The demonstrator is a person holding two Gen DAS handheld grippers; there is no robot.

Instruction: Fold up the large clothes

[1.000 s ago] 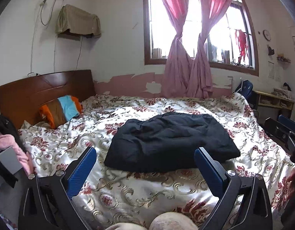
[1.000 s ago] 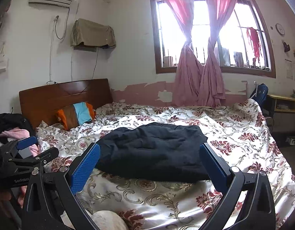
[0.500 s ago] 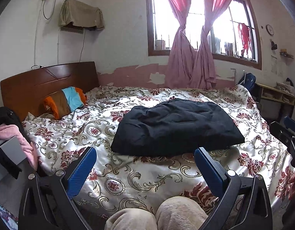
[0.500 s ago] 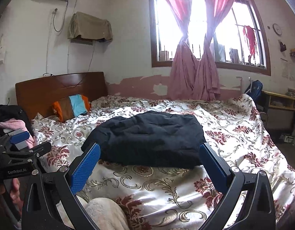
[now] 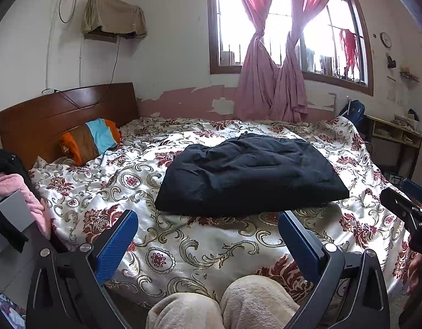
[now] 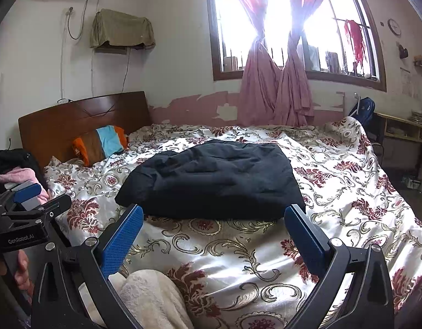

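Left gripper point(image 5: 208, 242) and right gripper point(image 6: 215, 234) both spread wide, empty

- I see bright daylight coming through the window point(image 6: 293, 22) on the far wall.
- In my right view the glass glows so white that it washes out the panes and bars behind the pink curtains point(image 6: 276, 82).
- My left view has the same glare, only a bit softer.
- The shiny bedspread point(image 5: 211, 246) catches light in pale patches.
- The black garment point(image 5: 246, 175) looks very dark, with only faint folds showing, and a thin shadow lies under its near edge.
- The room's walls look soft and evenly lit.
- Both pictures bend at the edges, and the corners go black.
- Things look sharp near and far; I spot no blur.
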